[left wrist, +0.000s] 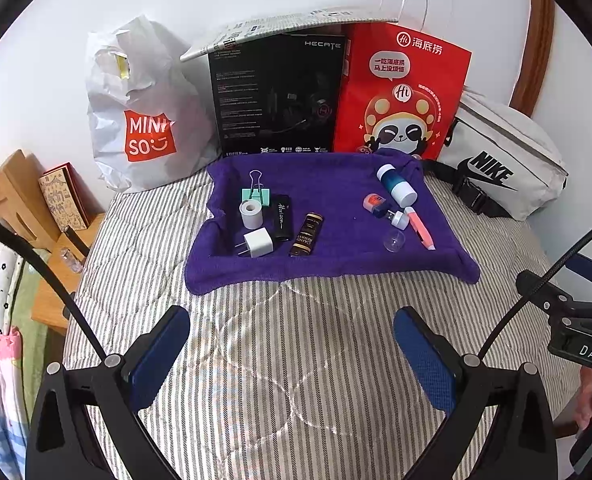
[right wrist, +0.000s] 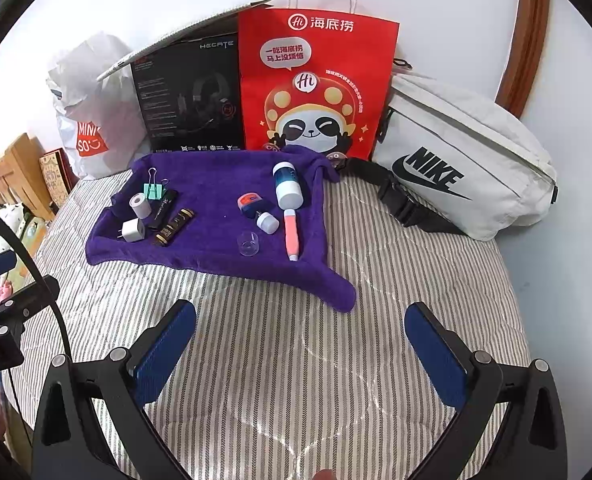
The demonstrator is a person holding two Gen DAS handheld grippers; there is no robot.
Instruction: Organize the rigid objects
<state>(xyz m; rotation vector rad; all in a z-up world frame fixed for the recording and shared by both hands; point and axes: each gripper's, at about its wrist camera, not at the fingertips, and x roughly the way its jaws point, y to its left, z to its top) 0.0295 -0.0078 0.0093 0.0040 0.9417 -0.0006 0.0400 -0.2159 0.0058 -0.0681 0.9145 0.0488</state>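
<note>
While both claws, left gripper (left wrist: pixel 291 354) and right gripper (right wrist: pixel 300 354), hang released and empty, small objects (charger (left wrist: pixel 257 242), clip (left wrist: pixel 255 193)) rest on purple towel (left wrist: pixel 336 264), well ahead.

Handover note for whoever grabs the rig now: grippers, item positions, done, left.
Left gripper: open, empty, hovering over the striped bedding, short of the purple towel.
Right gripper: open, empty, same standoff.
On the towel, left cluster: binder clip, tape roll, white charger, black lighter, brown sachet.
Right cluster: blue-white bottle, orange-blue piece, clear cap, pink pen.
Done: nothing visibly sorted or gripped.
Left: everything.
</note>
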